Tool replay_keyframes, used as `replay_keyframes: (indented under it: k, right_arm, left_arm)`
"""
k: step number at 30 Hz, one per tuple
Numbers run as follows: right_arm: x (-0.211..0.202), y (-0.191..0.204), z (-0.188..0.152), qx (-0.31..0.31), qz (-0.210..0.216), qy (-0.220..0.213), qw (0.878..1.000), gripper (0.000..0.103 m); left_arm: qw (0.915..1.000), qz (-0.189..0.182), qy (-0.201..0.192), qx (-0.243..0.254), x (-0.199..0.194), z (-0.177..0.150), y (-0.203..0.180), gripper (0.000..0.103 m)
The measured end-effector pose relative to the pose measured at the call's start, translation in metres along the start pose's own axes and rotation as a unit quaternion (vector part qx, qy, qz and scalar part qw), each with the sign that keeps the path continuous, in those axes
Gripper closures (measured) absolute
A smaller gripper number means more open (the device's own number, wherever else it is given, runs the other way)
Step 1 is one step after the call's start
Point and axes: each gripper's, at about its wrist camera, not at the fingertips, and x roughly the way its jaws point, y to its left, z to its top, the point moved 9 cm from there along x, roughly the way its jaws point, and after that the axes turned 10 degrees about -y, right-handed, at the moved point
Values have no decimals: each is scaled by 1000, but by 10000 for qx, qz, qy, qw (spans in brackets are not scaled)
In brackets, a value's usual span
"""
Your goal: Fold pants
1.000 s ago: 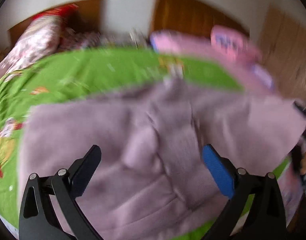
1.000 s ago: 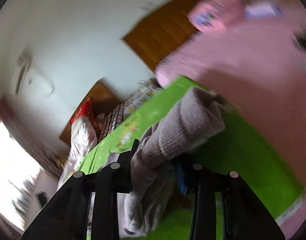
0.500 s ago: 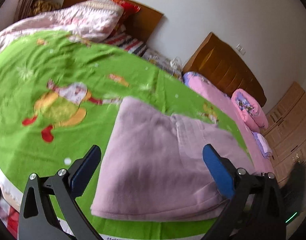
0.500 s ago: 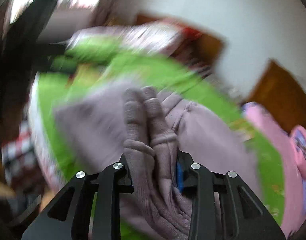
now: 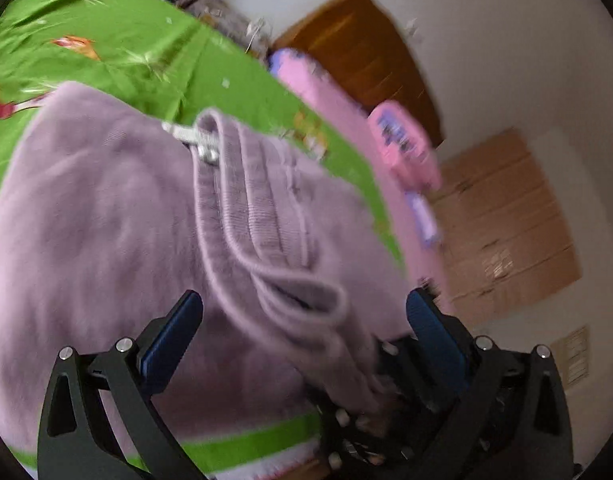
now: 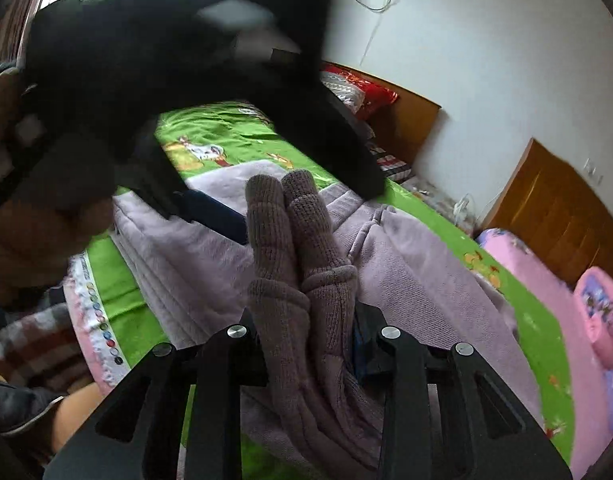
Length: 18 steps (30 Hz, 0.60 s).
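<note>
**Cuffs carried across; left gripper over folded pants**

Since a second ago the right gripper [image 6: 310, 336] has swung from a view of wall and pink bedding round to face the bed, with the ribbed cuffs [image 6: 294, 224] clamped between its jaws throughout. Half a second ago the left wrist view showed the whole folded garment with green cover around it; now lilac fabric fills most of that frame.

Right wrist view: jaws narrow, pinching two ribbed cuffs that stand up side by side toward 12 o'clock from the fingers. Behind them the pants [image 6: 410, 264] lie on the green bedcover [image 6: 210, 132]. The left gripper [image 6: 210, 204] crosses the frame at 10 o'clock, blurred, one blue pad just beside the cuffs; whether it touches them cannot be told.

Left wrist view: left gripper [image 5: 302, 320] jaws wide, blue pads well apart, nothing pressed between them. The pants [image 5: 106, 220] spread under and ahead of the fingers, waistband [image 5: 262, 216] running from 12 o'clock down toward centre, a loop of folded edge lying between the pads. Dark frame of the right gripper [image 5: 370, 412] sits at 5 o'clock, holding lilac cloth.

Pink quilt [image 5: 402, 140] at 2 o'clock, beyond the bedcover.
</note>
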Motion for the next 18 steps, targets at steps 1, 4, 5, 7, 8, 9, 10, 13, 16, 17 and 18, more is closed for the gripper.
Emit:
replay_keyframes:
  k: [1, 4, 5, 7, 8, 9, 10, 13, 16, 17, 18]
  right_arm:
    - [-2, 1, -1, -57, -58, -12, 10000, 70]
    - [-8, 5, -4, -284, -63, 133, 9995, 69]
    - [-13, 5, -4, -303, -9, 130, 9995, 66]
    - [-36, -3, -5, -164, 93, 57, 9998, 63]
    - [-52, -12, -5, 7, 82, -38, 10000, 63]
    - [-72, -28, -8, 347, 36, -209, 9992, 63]
    - [-93, -44, -11, 653, -91, -365, 9972, 60]
    - [-146, -98, -39, 1571, -623, -662, 9834, 4]
    - [-172, -124, -82, 2241, -935, -324, 9695, 4]
    - [-172, -128, -98, 2339, -1018, -57, 9669, 4]
    - [-171, -130, -112, 2394, -1058, 140, 9650, 4]
  left_arm:
    - [9999, 41, 137, -22, 10, -1, 2, 2]
    - [9992, 263, 288, 43, 31, 0, 4, 2]
    - [9990, 321, 290, 80, 33, 2, 2, 2]
    - [9987, 383, 311, 104, 33, 3, 1, 2]
    - [9987, 386, 311, 90, 33, 3, 1, 2]
    - [9988, 389, 295, 95, 33, 2, 1, 2]
    - [9988, 396, 280, 109, 34, 2, 1, 2]
    - [9986, 445, 241, 164, 35, 1, 0, 2]
    - [9980, 533, 245, 245, 39, -2, -5, 2]
    - [9977, 561, 262, 264, 40, -2, -5, 2]
    - [9972, 619, 302, 300, 42, -2, -6, 2]
